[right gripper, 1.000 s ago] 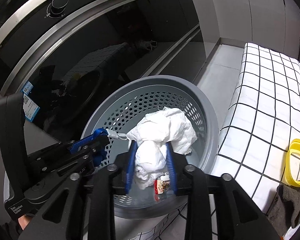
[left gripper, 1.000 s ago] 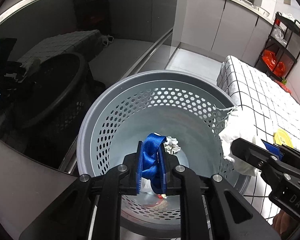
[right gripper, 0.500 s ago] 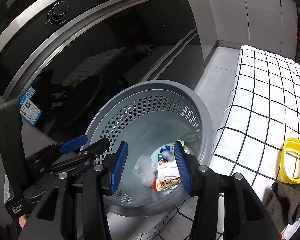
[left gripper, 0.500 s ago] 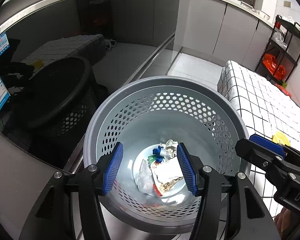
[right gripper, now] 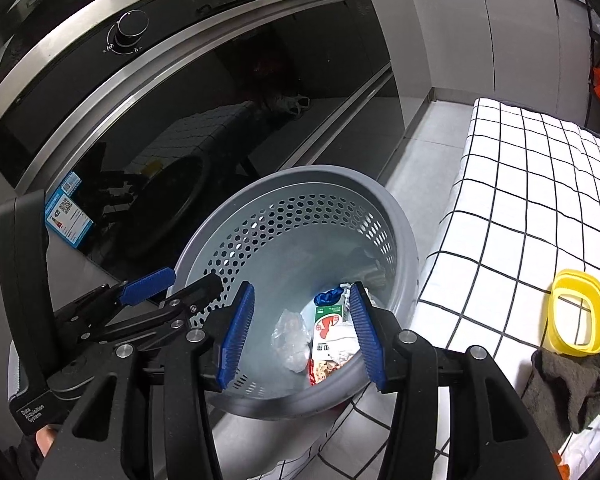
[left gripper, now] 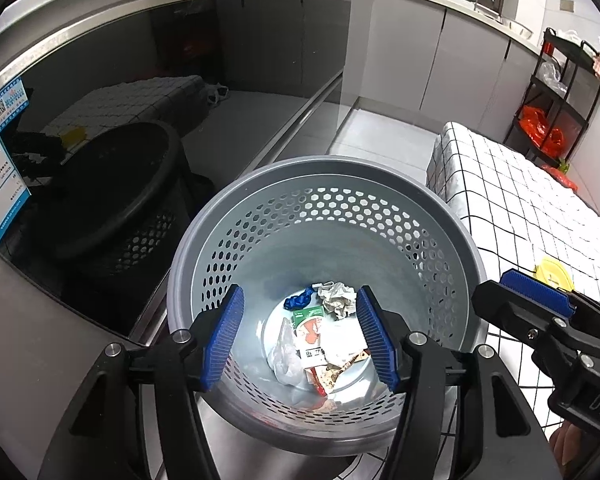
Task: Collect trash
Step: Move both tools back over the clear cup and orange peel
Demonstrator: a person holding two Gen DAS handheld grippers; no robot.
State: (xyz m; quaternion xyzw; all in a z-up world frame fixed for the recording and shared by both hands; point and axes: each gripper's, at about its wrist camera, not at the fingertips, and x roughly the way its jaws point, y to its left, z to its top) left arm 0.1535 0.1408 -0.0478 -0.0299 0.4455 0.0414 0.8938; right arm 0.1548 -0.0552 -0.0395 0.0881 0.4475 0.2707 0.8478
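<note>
Trash [left gripper: 320,340] lay at the bottom of the gray perforated basket [left gripper: 452,240], straight ahead of and below both tools. Your left gripper [left gripper: 299,338] had just been opening; its jaws stood apart with nothing between them. Your right gripper [right gripper: 298,332], just right of the left one, had eased apart earlier and was empty too. To finish this drop well, you needed to lift both clear of the rim before swinging toward the checked cloth [right gripper: 540,200] on your right.
</note>
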